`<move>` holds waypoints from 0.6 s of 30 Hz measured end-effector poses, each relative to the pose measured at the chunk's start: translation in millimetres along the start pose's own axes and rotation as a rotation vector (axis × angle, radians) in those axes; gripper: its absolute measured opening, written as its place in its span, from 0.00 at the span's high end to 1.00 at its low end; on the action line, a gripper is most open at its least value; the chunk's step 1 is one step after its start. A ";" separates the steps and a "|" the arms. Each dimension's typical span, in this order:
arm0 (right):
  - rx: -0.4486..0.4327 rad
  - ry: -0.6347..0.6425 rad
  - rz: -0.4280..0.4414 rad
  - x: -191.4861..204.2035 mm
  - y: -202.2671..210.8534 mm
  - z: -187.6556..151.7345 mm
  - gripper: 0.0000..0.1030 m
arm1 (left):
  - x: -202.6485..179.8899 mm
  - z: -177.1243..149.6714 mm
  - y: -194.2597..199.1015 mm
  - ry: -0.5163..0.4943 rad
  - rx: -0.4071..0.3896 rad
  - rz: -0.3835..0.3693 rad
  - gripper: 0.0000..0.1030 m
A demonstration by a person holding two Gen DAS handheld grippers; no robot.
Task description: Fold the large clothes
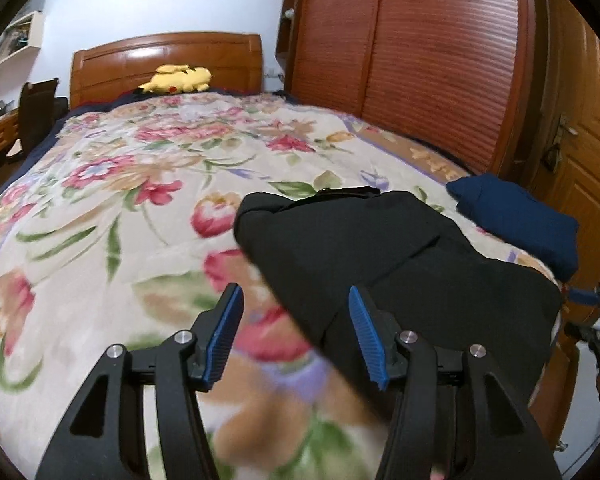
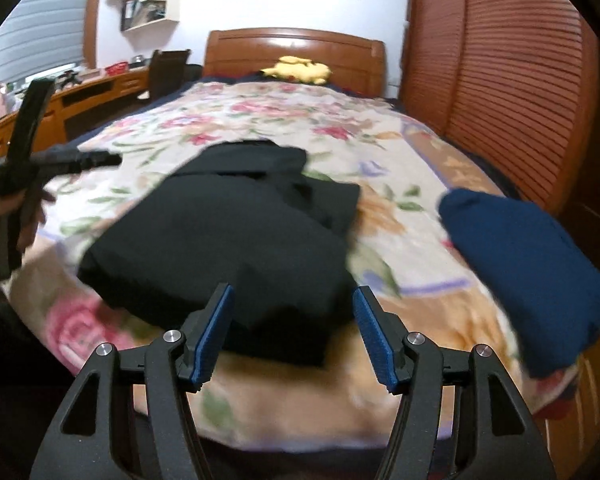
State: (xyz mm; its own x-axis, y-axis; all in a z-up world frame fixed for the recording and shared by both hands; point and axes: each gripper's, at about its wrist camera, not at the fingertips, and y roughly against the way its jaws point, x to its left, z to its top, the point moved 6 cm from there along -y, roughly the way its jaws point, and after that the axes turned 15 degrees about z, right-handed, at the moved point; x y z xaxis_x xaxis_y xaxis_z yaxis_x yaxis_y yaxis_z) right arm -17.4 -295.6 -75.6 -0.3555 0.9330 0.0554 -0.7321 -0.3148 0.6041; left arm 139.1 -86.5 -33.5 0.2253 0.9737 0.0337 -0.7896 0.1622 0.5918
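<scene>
A black garment (image 1: 380,256) lies folded into a thick bundle on the floral blanket (image 1: 120,200) near the foot of the bed. My left gripper (image 1: 296,300) hovers open over the bundle's left edge, and its blue pads (image 1: 228,328) hold nothing. In the right wrist view the same black garment (image 2: 228,240) lies just ahead of my right gripper (image 2: 294,294). That gripper is open, with the bundle's near edge showing between its fingers but not pinched. At the left of that view, a hand (image 2: 20,216) holds the left gripper's handle (image 2: 30,120).
A folded dark blue garment (image 2: 524,264) lies at the bed's right corner, beside the black one. A yellow plush toy (image 1: 176,78) rests by the wooden headboard (image 1: 168,56). A slatted wooden wardrobe (image 1: 420,60) stands along the right side, and a desk with a chair (image 2: 168,72) along the left.
</scene>
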 end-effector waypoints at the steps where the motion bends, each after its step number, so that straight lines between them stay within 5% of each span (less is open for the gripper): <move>1: 0.008 -0.008 0.002 -2.8 -0.2 -4.4 0.39 | -4.0 4.6 -11.7 -0.015 0.013 0.010 0.47; 10: 0.021 -0.091 0.060 -17.7 -27.8 -21.0 0.39 | -25.2 23.2 -79.9 -0.069 0.105 0.031 0.47; 13: 0.032 -0.104 0.060 -20.1 -41.0 -25.0 0.39 | -24.5 27.9 -99.1 -0.087 0.118 0.096 0.45; 18: 0.009 -0.144 0.072 -26.2 -53.0 -30.8 0.34 | -13.5 28.0 -124.8 -0.113 0.145 0.185 0.26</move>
State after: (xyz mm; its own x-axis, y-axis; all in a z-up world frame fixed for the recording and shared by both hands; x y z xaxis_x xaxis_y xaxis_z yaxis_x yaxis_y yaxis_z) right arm 12.8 -308.8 -133.5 -0.3193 0.9238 0.2113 -0.7026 -0.3804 0.6014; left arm 250.7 -124.3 -85.2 0.1533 0.9592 0.2374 -0.7353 -0.0498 0.6759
